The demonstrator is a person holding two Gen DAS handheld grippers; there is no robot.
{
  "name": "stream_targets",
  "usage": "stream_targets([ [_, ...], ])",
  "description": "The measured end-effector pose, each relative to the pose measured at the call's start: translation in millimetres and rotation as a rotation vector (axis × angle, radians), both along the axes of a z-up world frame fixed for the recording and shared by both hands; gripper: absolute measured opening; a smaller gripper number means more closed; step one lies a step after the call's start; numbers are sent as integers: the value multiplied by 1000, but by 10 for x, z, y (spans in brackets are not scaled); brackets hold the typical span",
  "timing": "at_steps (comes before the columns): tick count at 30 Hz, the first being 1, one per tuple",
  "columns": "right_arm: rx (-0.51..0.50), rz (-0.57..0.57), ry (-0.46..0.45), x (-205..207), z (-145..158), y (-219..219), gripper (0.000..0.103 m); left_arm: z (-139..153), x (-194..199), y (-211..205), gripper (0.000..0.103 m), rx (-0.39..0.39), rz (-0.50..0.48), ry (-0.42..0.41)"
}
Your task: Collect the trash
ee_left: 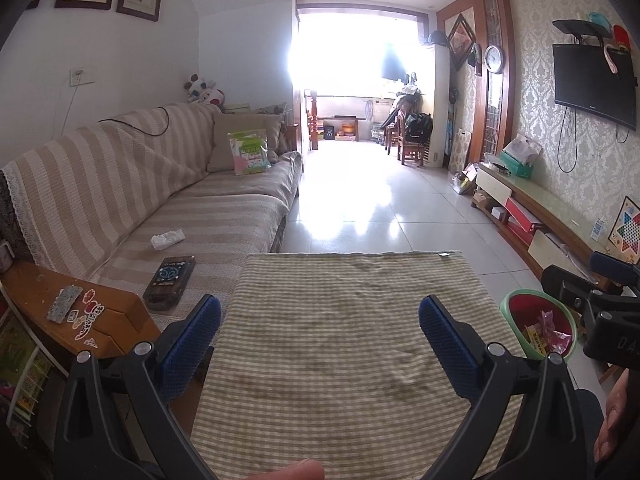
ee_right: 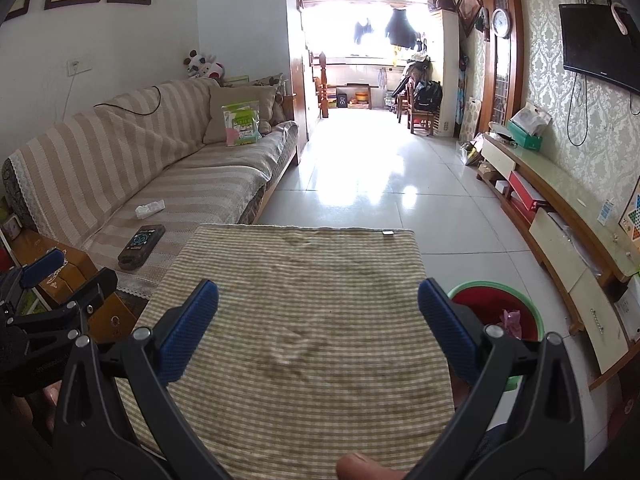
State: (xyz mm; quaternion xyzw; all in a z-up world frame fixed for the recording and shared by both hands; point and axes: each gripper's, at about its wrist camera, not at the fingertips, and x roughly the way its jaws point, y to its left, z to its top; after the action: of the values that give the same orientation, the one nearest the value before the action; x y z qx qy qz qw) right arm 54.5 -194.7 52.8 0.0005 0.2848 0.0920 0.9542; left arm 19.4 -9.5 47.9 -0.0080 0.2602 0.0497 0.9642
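Observation:
My left gripper [ee_left: 320, 316] is open and empty above a table under a green checked cloth [ee_left: 352, 344]. My right gripper [ee_right: 318, 304] is open and empty over the same cloth [ee_right: 304, 320]. A green bin with a red liner [ee_left: 538, 322] stands on the floor right of the table, with wrappers inside; it also shows in the right wrist view [ee_right: 498, 310]. A crumpled white tissue [ee_left: 167, 238] lies on the sofa seat, also seen in the right wrist view [ee_right: 149, 209]. The right gripper's body shows at the right edge of the left wrist view [ee_left: 600, 304].
A striped sofa [ee_left: 132, 184] runs along the left, with a dark remote [ee_left: 170, 282], a cushion and a green packet [ee_left: 249, 153]. A wooden side table [ee_left: 76, 320] bears stickers. A TV bench [ee_right: 560, 216] lines the right wall. Tiled floor [ee_right: 360, 168] stretches ahead.

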Motion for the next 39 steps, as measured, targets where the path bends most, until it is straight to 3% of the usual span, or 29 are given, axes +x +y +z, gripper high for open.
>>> stream_targets([
  [18, 22, -39, 28, 35, -182, -152, 98, -68, 44, -66, 95, 3, -14, 34],
  [39, 15, -37, 35, 39, -223, -112, 98, -86, 7, -124, 95, -3, 0, 16],
])
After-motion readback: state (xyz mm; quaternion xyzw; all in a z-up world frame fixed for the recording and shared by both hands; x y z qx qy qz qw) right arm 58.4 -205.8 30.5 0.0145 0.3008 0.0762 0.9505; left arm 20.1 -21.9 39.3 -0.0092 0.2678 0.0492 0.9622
